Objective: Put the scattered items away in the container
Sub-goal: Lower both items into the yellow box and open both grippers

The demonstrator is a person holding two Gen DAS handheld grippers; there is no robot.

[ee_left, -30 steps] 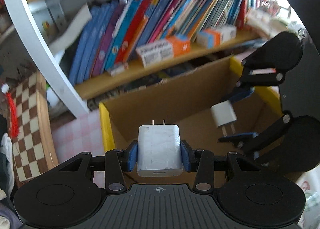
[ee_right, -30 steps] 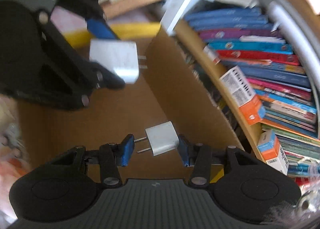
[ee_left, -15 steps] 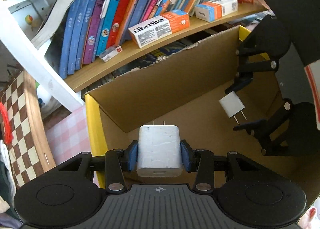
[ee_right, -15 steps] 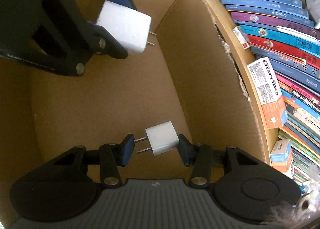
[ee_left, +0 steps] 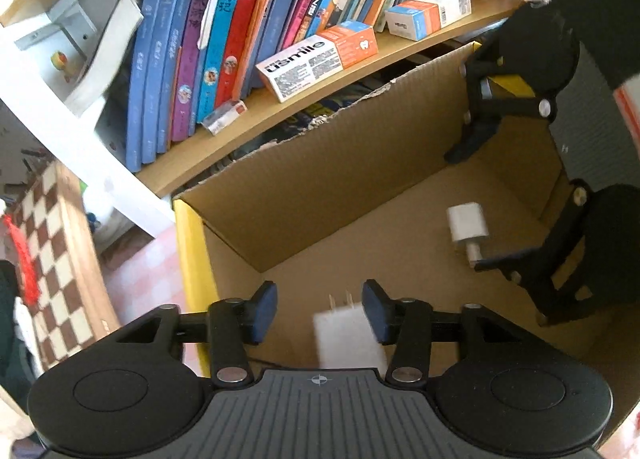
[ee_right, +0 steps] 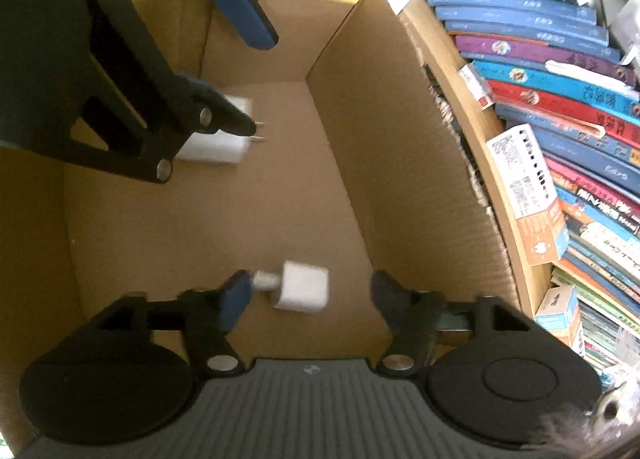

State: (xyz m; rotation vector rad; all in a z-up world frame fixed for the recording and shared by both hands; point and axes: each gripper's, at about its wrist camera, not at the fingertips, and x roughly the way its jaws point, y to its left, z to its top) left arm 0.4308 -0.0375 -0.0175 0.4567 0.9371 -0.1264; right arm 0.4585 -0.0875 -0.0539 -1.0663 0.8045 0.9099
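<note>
Chargers (ee_left: 347, 333) (ee_right: 302, 286) blurred between spread jaws, inside cardboard box (ee_left: 304, 175).

Both wrist cameras look down at close range into the same cardboard box (ee_left: 312, 179) (ee_right: 360, 163), each catching the opposite gripper at a frame edge and the bookshelf (ee_left: 280, 99) (ee_right: 496, 187) beyond.

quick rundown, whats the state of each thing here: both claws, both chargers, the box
left claw: open, over the box
right claw: open, over the box
big charger: released, blurred, prongs pointing away from the left claw
small charger: released, blurred, prongs toward the right claw's left finger
box: open top, brown inside, yellow rim
</note>
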